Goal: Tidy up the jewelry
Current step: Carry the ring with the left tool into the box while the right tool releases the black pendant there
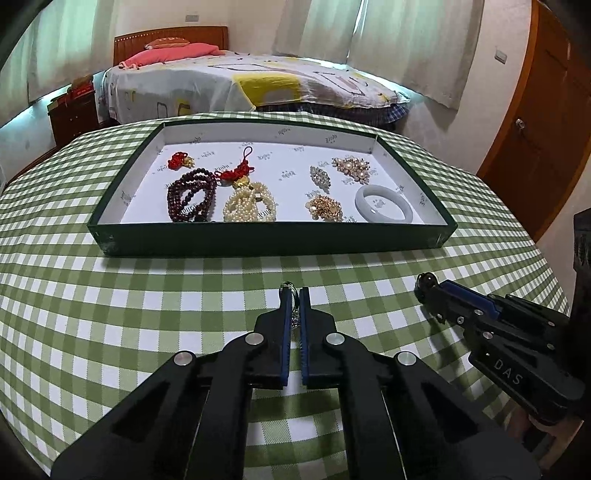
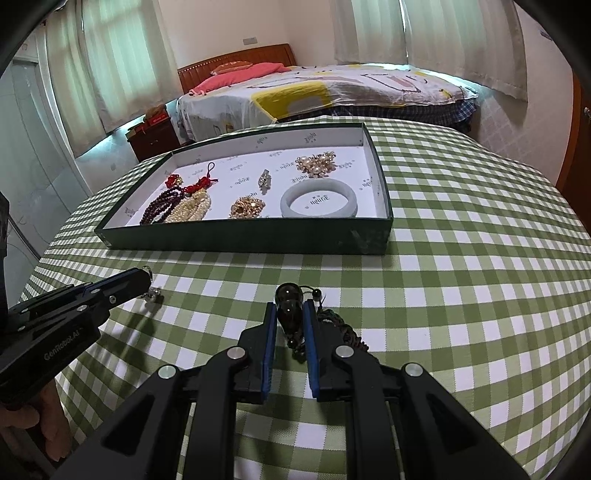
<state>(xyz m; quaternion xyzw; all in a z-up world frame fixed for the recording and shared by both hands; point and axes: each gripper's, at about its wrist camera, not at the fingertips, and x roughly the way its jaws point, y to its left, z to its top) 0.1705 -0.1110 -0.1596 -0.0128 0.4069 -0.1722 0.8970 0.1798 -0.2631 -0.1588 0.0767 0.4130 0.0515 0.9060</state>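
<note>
Green tray (image 1: 269,240) ahead; left jaws around silver trinket (image 1: 291,295), right jaws around dark beads (image 2: 288,302).

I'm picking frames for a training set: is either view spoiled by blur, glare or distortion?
Left wrist view: sharp; fisheye bends the green-and-white checked tablecloth and dark green cardboard tray; dark vignette at the corners. Right wrist view: equally sharp, same bowing, soft shadows under the tray; bright white curtains, no glare on the jewelry.
</note>
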